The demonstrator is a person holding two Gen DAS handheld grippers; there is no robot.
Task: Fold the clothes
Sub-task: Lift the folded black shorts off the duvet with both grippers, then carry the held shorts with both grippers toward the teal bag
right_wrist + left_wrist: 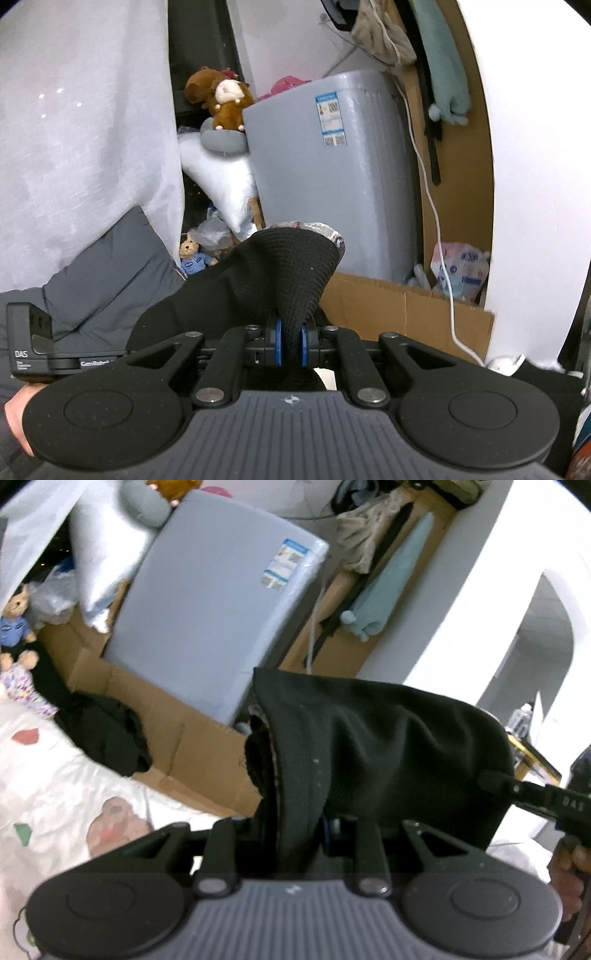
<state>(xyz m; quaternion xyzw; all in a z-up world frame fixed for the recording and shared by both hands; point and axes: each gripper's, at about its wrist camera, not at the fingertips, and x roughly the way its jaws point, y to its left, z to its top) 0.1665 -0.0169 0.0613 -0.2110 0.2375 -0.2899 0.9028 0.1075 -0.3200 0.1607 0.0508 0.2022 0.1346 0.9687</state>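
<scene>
draping black garment hiding left hand-held gripper fingertips; right hand-held gripper pinching it

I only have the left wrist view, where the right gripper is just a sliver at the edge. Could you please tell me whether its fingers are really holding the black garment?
Observer: Yes. In the right wrist view, the right gripper has its blue-padded fingers shut on a bunched fold of the black garment.
Operator: Thank you. Is there anything low down between the grey appliance and the white wall that my view misses?
Observer: Yes, a pink-and-white package sits there, behind the cardboard flap.
</scene>
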